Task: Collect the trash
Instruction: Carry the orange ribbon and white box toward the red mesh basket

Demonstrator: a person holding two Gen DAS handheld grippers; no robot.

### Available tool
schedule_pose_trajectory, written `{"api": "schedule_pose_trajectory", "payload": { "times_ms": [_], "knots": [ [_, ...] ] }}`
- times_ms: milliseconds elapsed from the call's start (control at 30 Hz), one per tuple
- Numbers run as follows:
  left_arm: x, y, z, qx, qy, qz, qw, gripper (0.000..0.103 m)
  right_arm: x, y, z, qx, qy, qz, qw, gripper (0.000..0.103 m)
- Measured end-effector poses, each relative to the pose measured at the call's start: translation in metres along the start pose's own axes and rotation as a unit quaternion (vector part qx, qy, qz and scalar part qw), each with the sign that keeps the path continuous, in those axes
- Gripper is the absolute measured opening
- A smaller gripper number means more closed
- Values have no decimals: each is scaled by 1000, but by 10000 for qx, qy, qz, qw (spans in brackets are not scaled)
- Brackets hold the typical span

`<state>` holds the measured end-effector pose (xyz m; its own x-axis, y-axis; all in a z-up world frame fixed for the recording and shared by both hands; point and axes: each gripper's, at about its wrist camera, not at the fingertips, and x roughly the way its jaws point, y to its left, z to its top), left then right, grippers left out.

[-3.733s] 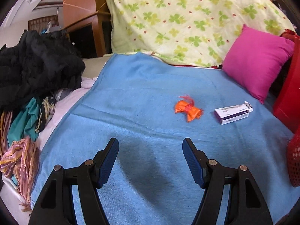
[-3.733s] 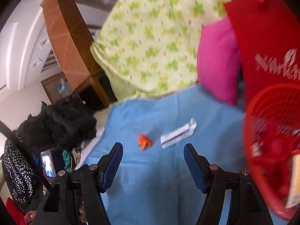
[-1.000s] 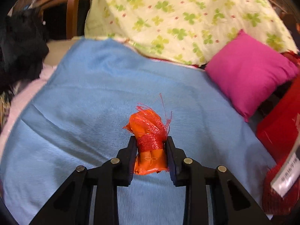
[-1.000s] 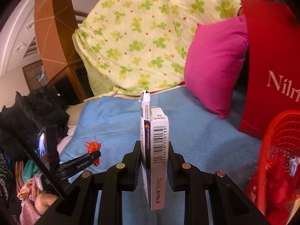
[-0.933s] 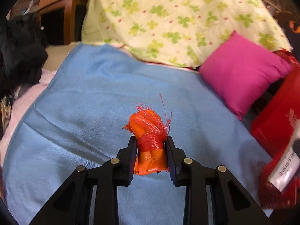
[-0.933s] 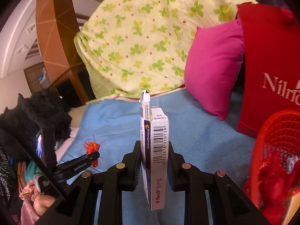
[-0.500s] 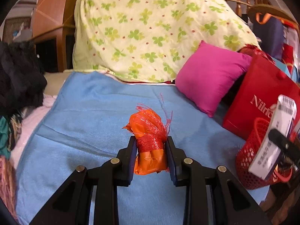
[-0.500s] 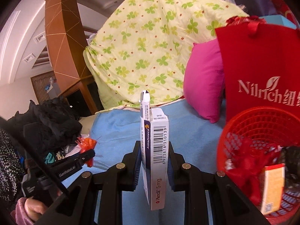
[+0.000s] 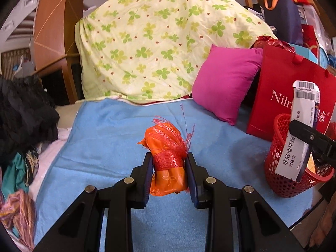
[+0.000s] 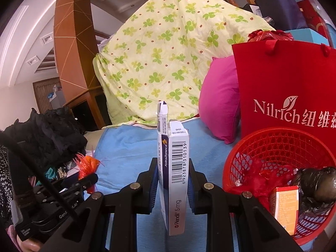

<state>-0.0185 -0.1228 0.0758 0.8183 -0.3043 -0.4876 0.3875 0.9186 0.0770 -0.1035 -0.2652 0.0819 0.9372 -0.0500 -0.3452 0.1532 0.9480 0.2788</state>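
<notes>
We held an orange wrapper [image 9: 168, 159] in the left gripper [image 9: 169, 175] jaws above the blue blanket [image 9: 109, 130], and a medicine box [image 10: 173, 168] in the right gripper [image 10: 172, 185] jaws, beside the red basket [image 10: 279, 145].

Blue blanket [image 9: 117, 130] open – red bag [image 10: 283, 88] (behind basket [image 10: 279, 140]) blocks

Blue blanket [image 9: 109, 130] under pink pillow [image 9: 226, 79], red basket [image 9: 279, 174], red bag [image 9: 283, 88].
</notes>
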Motion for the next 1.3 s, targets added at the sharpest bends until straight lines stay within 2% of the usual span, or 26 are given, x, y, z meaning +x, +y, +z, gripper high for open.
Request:
{"api": "schedule_pose_trajectory", "payload": {
  "times_ms": [600,1300],
  "knots": [
    [8,-30,1,314,-28,-52,9995,32,-12,-11,4,70,-145,-44,9999,26],
    [11,-35,0,378,-3,-129,9992,32,-16,-12,4,125,-186,-30,9997,26]
  ]
}}
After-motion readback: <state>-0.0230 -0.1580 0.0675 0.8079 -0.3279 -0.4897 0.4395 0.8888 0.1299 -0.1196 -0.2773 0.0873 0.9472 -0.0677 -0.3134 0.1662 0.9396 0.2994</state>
